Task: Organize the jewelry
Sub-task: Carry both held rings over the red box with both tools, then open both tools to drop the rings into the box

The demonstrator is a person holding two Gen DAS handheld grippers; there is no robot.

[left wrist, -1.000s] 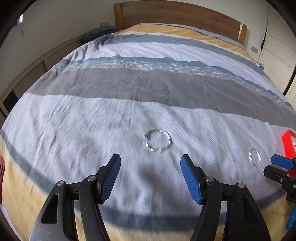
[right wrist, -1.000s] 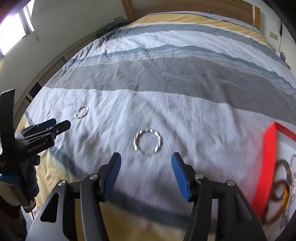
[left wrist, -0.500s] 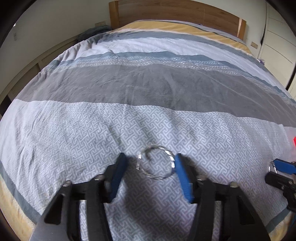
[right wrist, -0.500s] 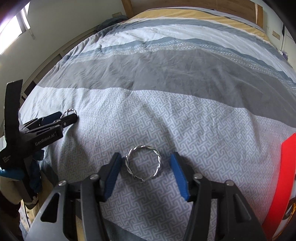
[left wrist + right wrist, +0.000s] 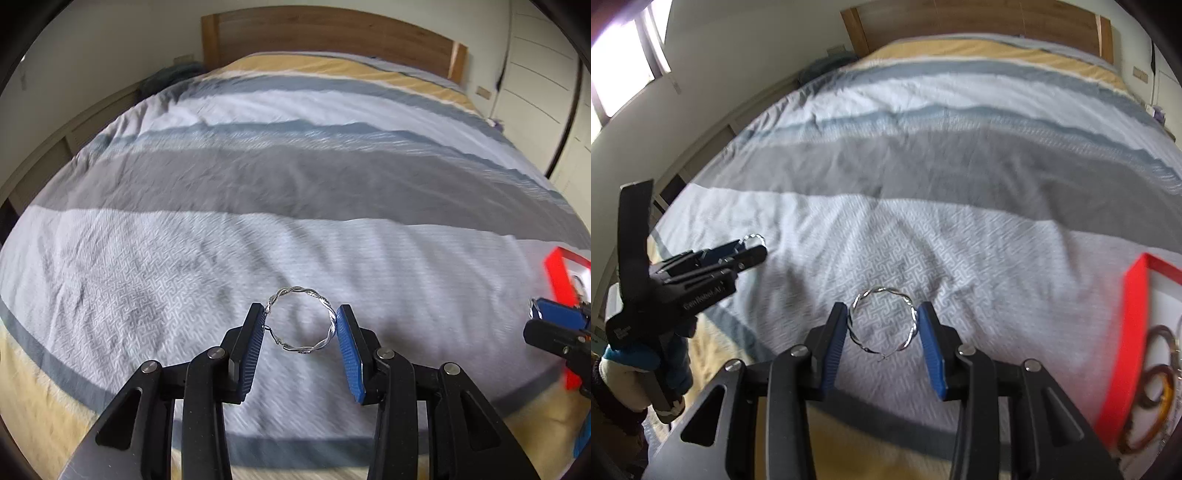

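Observation:
My left gripper [image 5: 300,325] is shut on a twisted silver hoop [image 5: 301,320], pinched across its width and held above the striped bedspread [image 5: 258,184]. My right gripper [image 5: 882,323] is shut on a second twisted silver hoop [image 5: 882,319] in the same way. The left gripper also shows in the right wrist view [image 5: 746,254] with its hoop [image 5: 752,239] at the tips. The right gripper shows at the right edge of the left wrist view [image 5: 543,317]. A red jewelry box [image 5: 1130,332] lies to the right, with amber-brown hoops [image 5: 1156,384] inside.
The wooden headboard [image 5: 325,33] stands at the far end of the bed. A low wooden ledge [image 5: 74,133] runs along the left side. The red box also shows at the right in the left wrist view [image 5: 557,273]. White closet doors [image 5: 535,92] are at the far right.
Both grippers came down around their hoops, closed on them and lifted them off the bedspread. The red box has come further into both views.

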